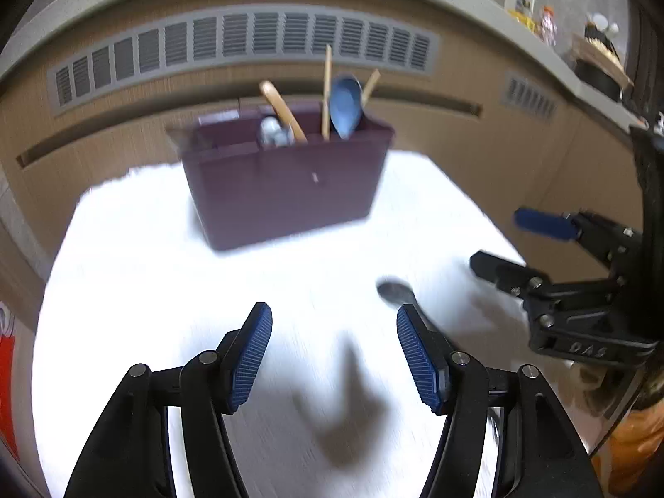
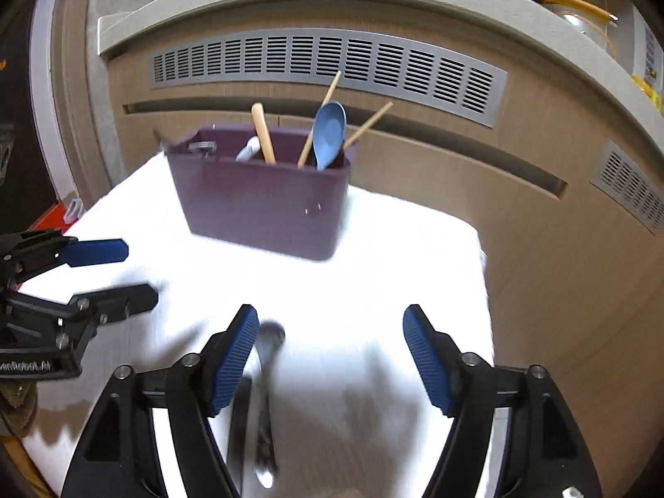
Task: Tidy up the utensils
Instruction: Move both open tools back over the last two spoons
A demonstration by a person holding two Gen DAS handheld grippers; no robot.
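Observation:
A dark purple utensil caddy (image 1: 282,186) (image 2: 265,203) stands at the far side of the white table (image 1: 166,274) (image 2: 394,257). It holds a blue spoon (image 1: 345,103) (image 2: 328,133), wooden chopsticks (image 1: 327,91) (image 2: 319,118), a wooden handle (image 1: 282,110) (image 2: 264,133) and a white piece (image 2: 249,150). A metal spoon (image 1: 396,292) (image 2: 267,377) lies on the table near the front. My left gripper (image 1: 334,357) (image 2: 133,272) is open and empty, left of the spoon. My right gripper (image 2: 330,361) (image 1: 498,245) is open above the table, the spoon by its left finger.
A wood-panelled wall with grey vent grilles (image 1: 249,39) (image 2: 332,66) rises behind the table. A grey ledge (image 1: 477,4) above carries clutter at the right. A red object (image 1: 6,373) sits left of the table.

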